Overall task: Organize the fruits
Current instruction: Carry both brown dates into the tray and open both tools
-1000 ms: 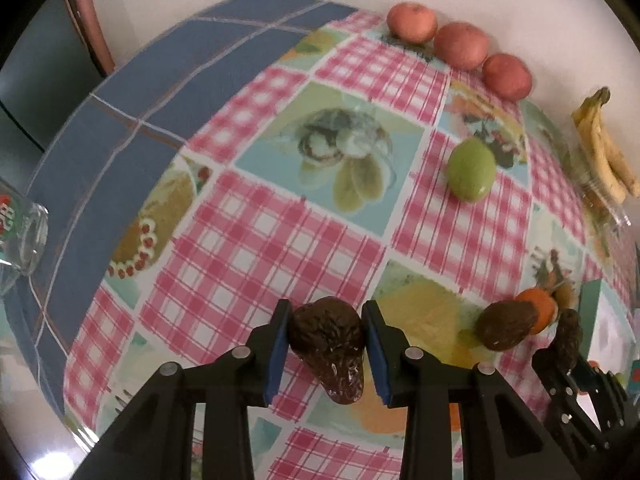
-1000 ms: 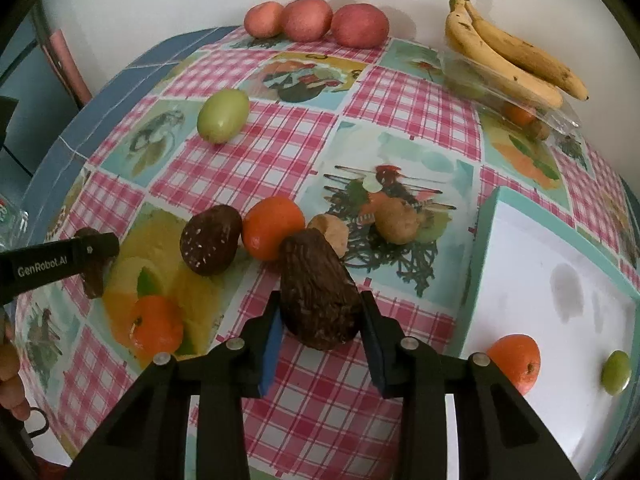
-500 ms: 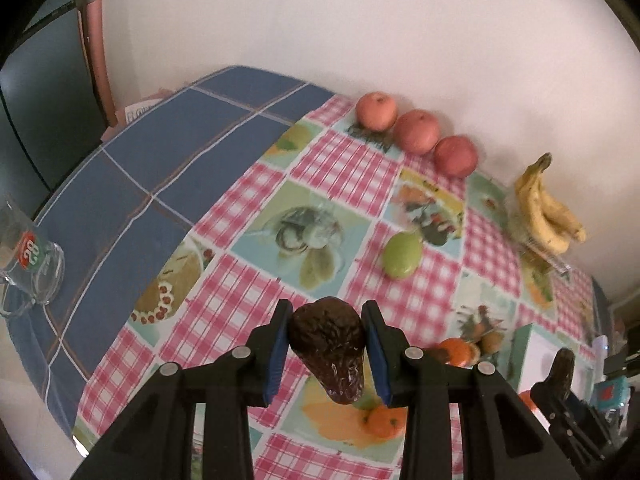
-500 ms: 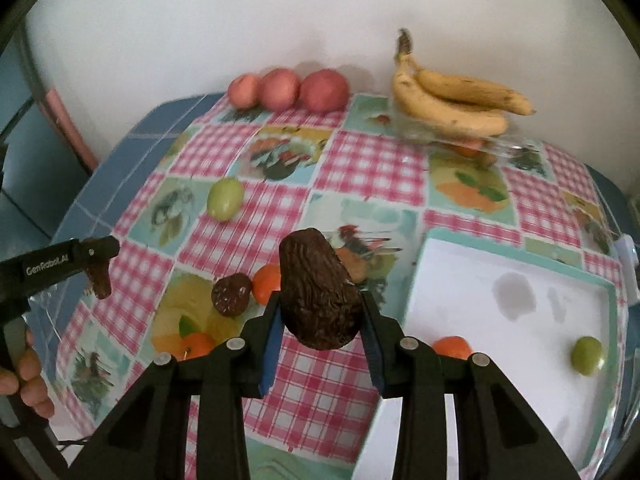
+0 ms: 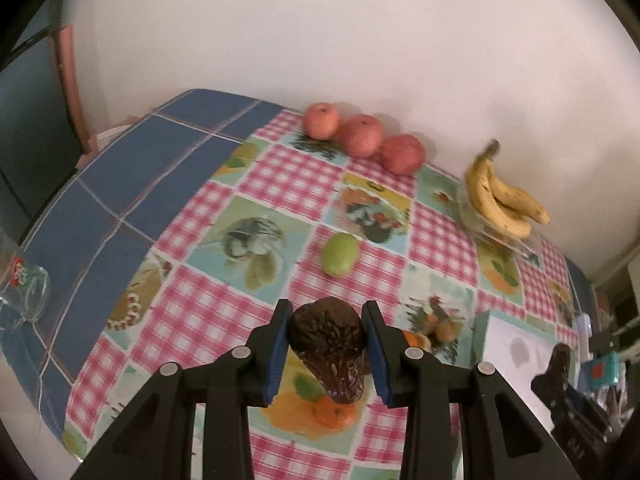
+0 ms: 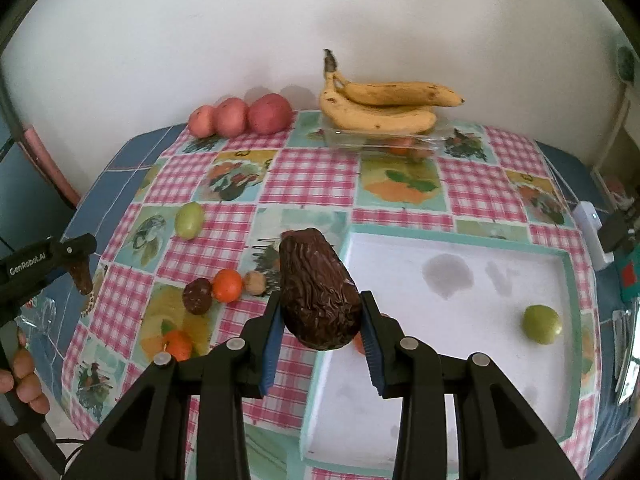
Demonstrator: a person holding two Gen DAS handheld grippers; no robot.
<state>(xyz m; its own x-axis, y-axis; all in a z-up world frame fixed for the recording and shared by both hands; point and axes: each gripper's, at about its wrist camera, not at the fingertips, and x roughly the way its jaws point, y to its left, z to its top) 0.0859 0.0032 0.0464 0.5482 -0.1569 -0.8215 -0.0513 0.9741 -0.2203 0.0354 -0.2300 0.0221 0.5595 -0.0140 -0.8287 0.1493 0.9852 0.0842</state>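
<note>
The right gripper [image 6: 320, 344] is clamping a dark wrinkled avocado [image 6: 316, 292] between its blue pads, and the white tray [image 6: 460, 340] with the green rim is lying just ahead and to the right of it. That is the relation the coming move is turning on: the fruit is hanging over the tray's near left edge, its long axis is pointing away from the gripper and leaning a little left, and this hand is much the nearer of the two to the tray.

The left gripper [image 5: 326, 354] is squeezing a second dark avocado [image 5: 330, 346], narrow end toward the camera, and it is hovering well left of the tray, above the loose fruit on the checked tablecloth [image 6: 312, 180] (so it is probably going to wait its turn or travel further).

Counting from the tray outward:
- In the tray, one green round fruit [image 6: 541, 325] is sitting toward the right side, and an orange [image 6: 360, 346] is peeking out behind the right pad.
- Left of the tray, two oranges [image 6: 227, 286] [image 6: 178, 345], one dark round fruit [image 6: 197, 296] and one small tan fruit [image 6: 255, 282] are lying close together.
- Further left, one pale green fruit [image 6: 189, 220] is lying alone.
- Behind the tray by the wall, three red apples [image 6: 240, 117] are sitting in a row, and one bunch of bananas [image 6: 384, 108] is resting on a clear plastic box [image 6: 380, 140].
- One drinking glass [image 5: 24, 292] is standing far left of the tray, on the blue part of the cloth.
</note>
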